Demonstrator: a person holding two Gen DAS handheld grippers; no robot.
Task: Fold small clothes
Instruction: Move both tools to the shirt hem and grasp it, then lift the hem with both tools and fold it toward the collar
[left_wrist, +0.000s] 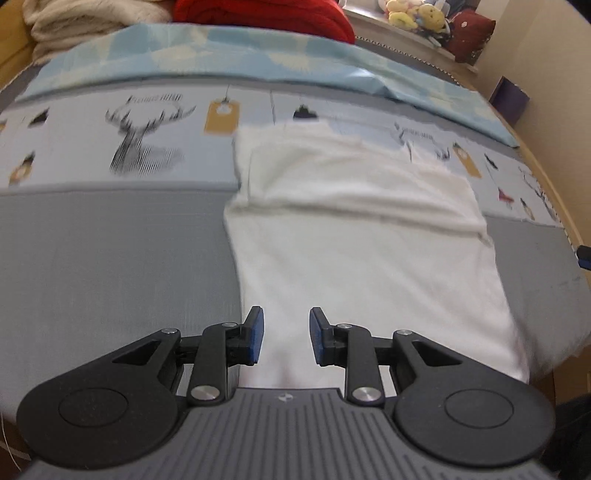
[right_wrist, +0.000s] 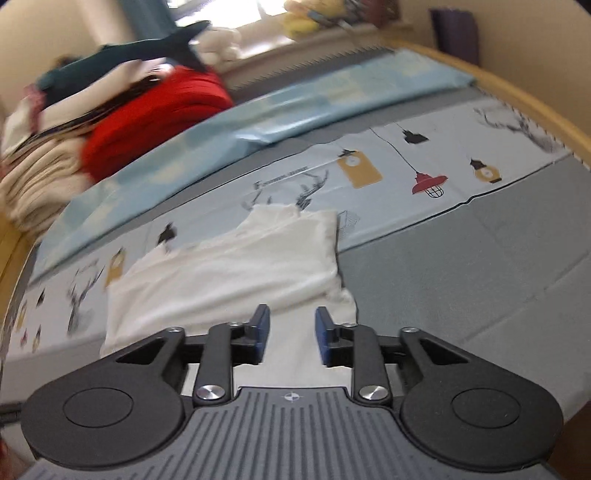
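Note:
A white garment (left_wrist: 362, 229) lies flat on the bed, its far part folded over with a crease across the middle. My left gripper (left_wrist: 286, 334) is open and empty, hovering over the garment's near left part. In the right wrist view the same white garment (right_wrist: 236, 266) lies ahead. My right gripper (right_wrist: 291, 338) is open and empty, over the garment's near right corner. Nothing is between either pair of blue pads.
The bed has a grey sheet (left_wrist: 110, 266) and a printed band with deer and lanterns (right_wrist: 406, 173). A light blue pillow (left_wrist: 221, 55) lies beyond. A red blanket (right_wrist: 155, 118) and cream bedding (left_wrist: 85, 18) are stacked behind it. A wooden bed frame (right_wrist: 535, 107) runs along the right.

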